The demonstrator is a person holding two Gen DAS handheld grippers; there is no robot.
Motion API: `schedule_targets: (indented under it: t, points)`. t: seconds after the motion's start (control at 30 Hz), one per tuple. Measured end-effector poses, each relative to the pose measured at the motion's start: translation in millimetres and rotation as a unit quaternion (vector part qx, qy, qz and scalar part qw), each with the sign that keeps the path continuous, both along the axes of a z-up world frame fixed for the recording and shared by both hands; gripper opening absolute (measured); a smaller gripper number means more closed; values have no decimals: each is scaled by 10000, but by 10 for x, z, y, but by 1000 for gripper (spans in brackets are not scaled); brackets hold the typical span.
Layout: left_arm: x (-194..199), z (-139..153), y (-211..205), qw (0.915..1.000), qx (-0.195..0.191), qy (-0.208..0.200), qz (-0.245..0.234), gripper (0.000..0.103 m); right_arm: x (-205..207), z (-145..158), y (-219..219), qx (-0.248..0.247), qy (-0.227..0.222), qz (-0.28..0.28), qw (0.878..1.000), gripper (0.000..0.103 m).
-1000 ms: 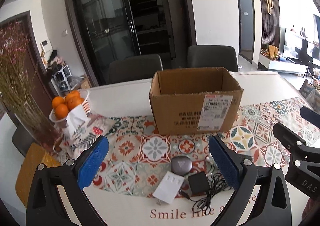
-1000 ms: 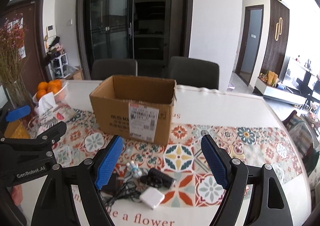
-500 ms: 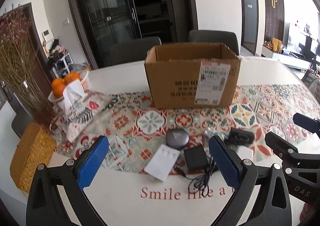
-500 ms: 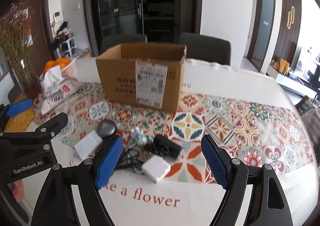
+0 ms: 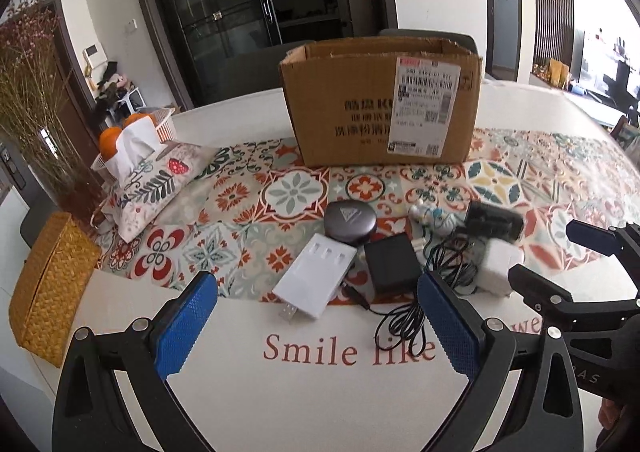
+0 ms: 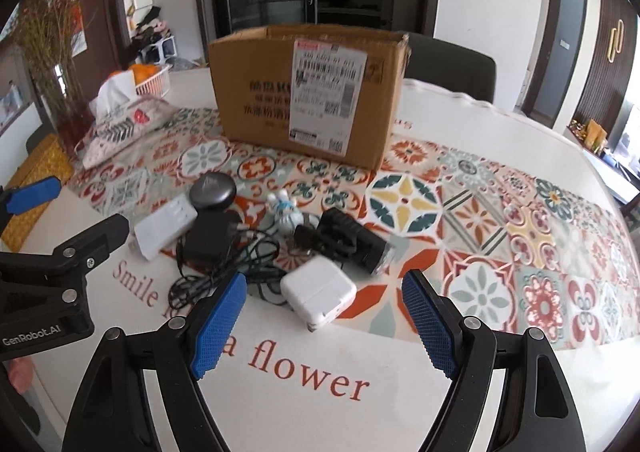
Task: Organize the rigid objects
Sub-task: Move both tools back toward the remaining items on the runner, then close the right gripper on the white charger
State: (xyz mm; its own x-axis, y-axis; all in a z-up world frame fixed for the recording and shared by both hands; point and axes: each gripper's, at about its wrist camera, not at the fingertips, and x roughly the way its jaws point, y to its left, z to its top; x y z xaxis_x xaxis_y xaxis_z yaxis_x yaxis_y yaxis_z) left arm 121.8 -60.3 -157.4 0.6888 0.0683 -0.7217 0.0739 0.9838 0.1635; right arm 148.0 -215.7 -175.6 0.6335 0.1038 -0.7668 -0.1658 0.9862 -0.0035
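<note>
An open cardboard box (image 5: 380, 104) (image 6: 308, 92) stands on the patterned table runner. In front of it lie a white power strip (image 5: 316, 280) (image 6: 164, 228), a round dark case (image 5: 350, 218) (image 6: 212, 190), a black adapter with cable (image 5: 390, 262) (image 6: 210, 234), a small white-blue figure (image 5: 434, 218) (image 6: 284, 210), a black flashlight (image 5: 494, 222) (image 6: 354, 238) and a white charger (image 5: 498, 268) (image 6: 318, 292). My left gripper (image 5: 316, 324) is open and empty, just short of the power strip. My right gripper (image 6: 322, 322) is open and empty, just short of the white charger.
A tissue pouch (image 5: 148, 180) and a basket of oranges (image 5: 136, 124) sit at the left. A vase of dried flowers (image 5: 44, 120) and a woven yellow box (image 5: 48, 292) stand at the left edge. Chairs (image 6: 448, 68) stand behind the table.
Both grippers have come lower and closer to the pile of small objects. Both stay open and empty.
</note>
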Motion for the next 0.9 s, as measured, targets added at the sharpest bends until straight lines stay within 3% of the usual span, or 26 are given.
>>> schedule_targets:
  t: [0.4, 0.9]
  points:
    - [6, -336, -52, 9997, 163, 156, 125, 102, 86, -414, 9, -109, 87, 366, 9992, 79]
    - [62, -479, -42, 9993, 214, 206, 219, 101, 252, -646, 36, -171, 113, 480, 9986, 62]
